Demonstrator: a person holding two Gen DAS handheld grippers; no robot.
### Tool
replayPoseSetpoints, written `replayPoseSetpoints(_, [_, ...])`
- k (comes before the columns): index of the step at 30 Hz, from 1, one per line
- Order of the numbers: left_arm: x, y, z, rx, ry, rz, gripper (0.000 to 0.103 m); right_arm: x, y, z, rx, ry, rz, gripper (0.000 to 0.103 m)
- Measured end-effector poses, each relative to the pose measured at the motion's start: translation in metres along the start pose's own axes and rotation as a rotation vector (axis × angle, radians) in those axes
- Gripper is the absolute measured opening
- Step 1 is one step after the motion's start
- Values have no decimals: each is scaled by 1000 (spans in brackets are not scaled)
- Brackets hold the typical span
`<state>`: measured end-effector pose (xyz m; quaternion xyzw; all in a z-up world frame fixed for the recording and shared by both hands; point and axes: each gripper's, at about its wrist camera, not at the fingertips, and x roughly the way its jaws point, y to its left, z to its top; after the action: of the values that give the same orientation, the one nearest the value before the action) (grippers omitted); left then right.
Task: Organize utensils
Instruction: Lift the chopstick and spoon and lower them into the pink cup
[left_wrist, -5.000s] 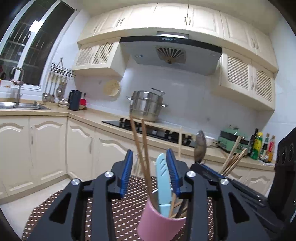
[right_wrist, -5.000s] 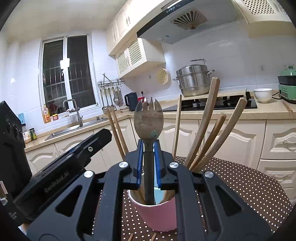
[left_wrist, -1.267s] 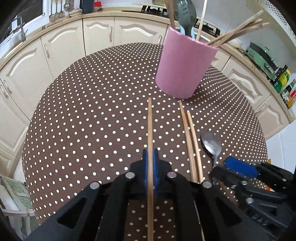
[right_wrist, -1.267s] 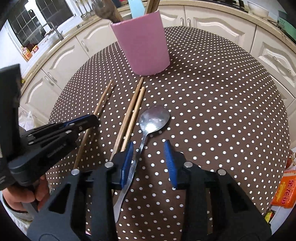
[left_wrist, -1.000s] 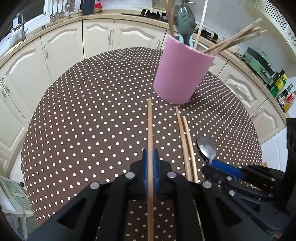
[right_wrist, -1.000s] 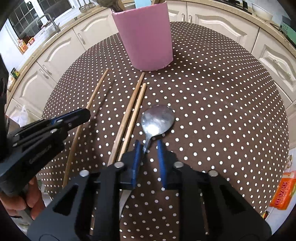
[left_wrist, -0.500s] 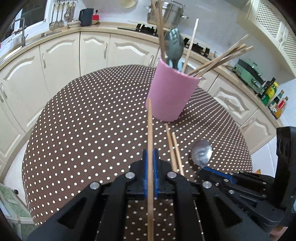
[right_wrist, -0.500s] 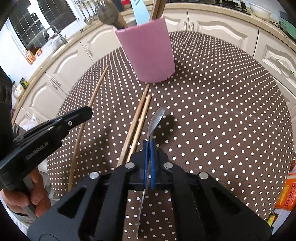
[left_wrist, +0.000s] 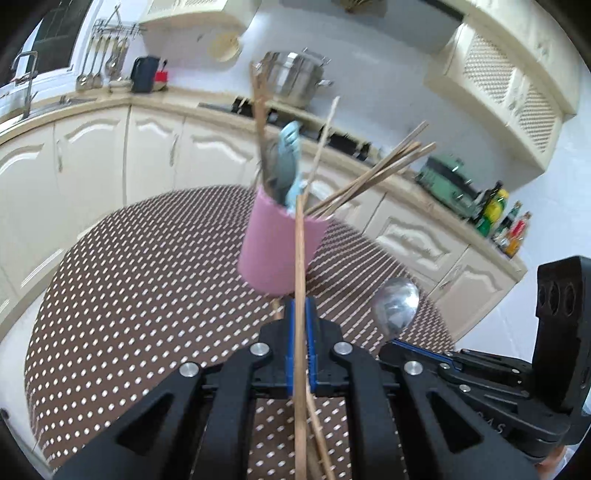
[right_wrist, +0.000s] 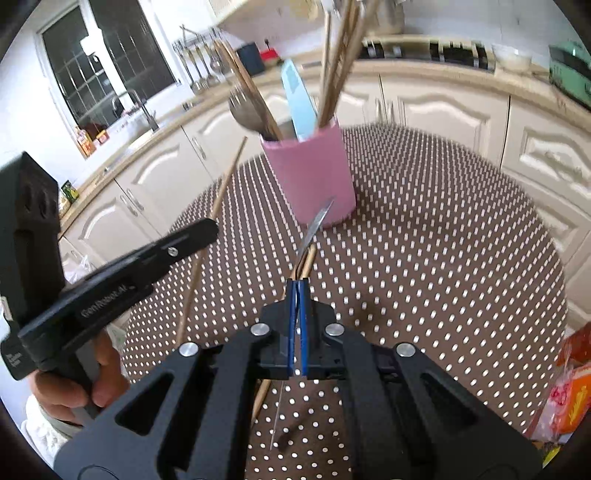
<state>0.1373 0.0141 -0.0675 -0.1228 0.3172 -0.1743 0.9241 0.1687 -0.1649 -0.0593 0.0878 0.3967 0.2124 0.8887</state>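
A pink utensil cup (left_wrist: 282, 247) stands on the dotted round table (left_wrist: 129, 280), holding chopsticks, a metal spork and a light-blue knife; it also shows in the right wrist view (right_wrist: 310, 177). My left gripper (left_wrist: 300, 314) is shut on a wooden chopstick (left_wrist: 300, 258), raised off the table and pointing at the cup. My right gripper (right_wrist: 298, 291) is shut on a metal spoon (right_wrist: 317, 221), lifted and seen edge-on; its bowl shows in the left wrist view (left_wrist: 395, 306). Two chopsticks (right_wrist: 304, 264) lie on the table under the right gripper.
Cream kitchen cabinets and counter (left_wrist: 155, 107) ring the table, with a steel pot (left_wrist: 291, 79), sauce bottles (left_wrist: 502, 221) and a sink (right_wrist: 144, 118). An orange packet (right_wrist: 570, 391) lies at the right table edge.
Both grippers have lifted off the table and tilted up toward the cup, the left with the chopstick, the right with the spoon it closed on about a second ago.
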Motion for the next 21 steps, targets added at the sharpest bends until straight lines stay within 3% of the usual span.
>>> replayPoseSetpoints(9, [-17,-23,28,71,-226,-102,6,-40,20,31,-58,-196,8,2])
replayPoseSetpoints(16, [-9,-39,60,119,-412,-133,6,-53,23,66,-70,-390,1,2])
replayPoseSetpoints(21, [0,-46,79,149,-524,-132,6,-44,27,92,-97,-462,-3,2])
